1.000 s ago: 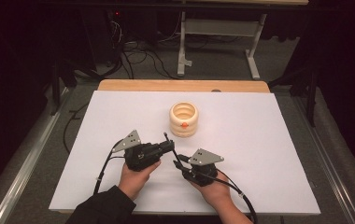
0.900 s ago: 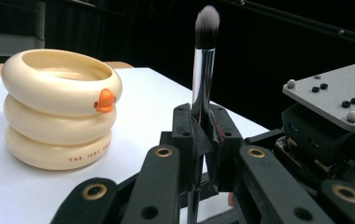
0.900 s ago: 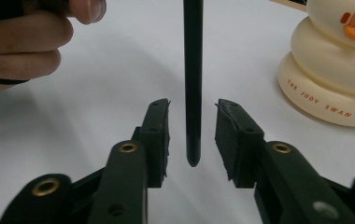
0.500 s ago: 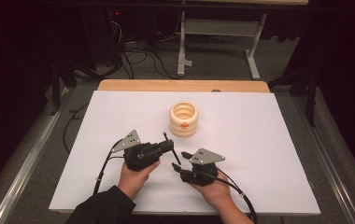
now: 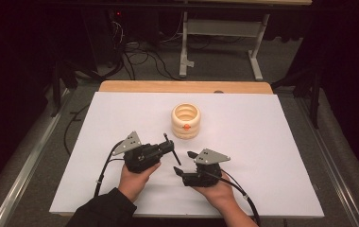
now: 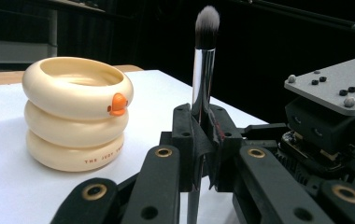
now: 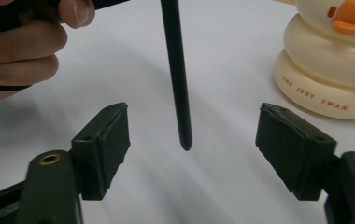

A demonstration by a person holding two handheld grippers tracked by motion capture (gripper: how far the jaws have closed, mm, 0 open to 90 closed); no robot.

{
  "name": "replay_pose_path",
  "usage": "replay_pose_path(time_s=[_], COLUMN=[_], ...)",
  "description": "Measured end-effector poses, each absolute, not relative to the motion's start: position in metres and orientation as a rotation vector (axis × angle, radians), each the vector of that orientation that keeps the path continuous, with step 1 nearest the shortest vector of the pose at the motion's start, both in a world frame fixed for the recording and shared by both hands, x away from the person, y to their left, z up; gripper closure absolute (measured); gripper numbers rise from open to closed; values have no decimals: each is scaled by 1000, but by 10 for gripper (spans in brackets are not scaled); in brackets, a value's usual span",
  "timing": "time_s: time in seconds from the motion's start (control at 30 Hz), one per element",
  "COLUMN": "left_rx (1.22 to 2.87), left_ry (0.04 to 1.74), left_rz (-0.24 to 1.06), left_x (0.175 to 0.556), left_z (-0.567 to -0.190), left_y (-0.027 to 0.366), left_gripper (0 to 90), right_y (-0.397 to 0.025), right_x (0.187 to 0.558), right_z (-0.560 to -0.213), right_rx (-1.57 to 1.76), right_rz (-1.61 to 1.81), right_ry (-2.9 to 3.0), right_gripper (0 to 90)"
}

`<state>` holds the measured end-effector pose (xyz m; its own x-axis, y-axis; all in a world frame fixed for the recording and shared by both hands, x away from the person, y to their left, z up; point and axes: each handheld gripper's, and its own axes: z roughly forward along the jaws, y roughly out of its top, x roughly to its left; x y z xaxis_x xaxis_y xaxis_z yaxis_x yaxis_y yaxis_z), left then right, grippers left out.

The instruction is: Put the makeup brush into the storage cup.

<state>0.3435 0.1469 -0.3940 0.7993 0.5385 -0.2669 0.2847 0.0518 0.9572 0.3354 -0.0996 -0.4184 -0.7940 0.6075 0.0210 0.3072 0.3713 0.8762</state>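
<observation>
Brush clamped upright in left gripper, handle hanging between right gripper's wide-open jaws for handoff near duck-bill holder.

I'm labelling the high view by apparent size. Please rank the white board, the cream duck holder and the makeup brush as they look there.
1. white board
2. cream duck holder
3. makeup brush, a thin stick clamped in the left tool

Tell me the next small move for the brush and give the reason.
Probably carry the makeup brush toward the cream ring-shaped holder and lower its handle end in. The left gripper is shut on the brush, bristles up, its handle tip hanging free between the open jaws of the right gripper. The holder's mouth is open and just ahead.
</observation>
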Motion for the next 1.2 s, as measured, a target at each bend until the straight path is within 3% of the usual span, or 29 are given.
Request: replay_pose_path(time_s=[0.17,0.83,1.2], left_rx=[1544,1581,1579], left_ry=[695,749,765], left_rz=[239,350,380], left_x=[343,344,345], left_z=[-393,-387,-385], left_y=[148,156,161], left_gripper=[825,824,825], right_y=[-104,-137,-155], right_x=[338,346,347], right_z=[-417,-406,-401], right_rx=[838,938,957], right_rz=[1391,1385,1384], right_ry=[2329,2251,2204], right_gripper=[174,16,12])
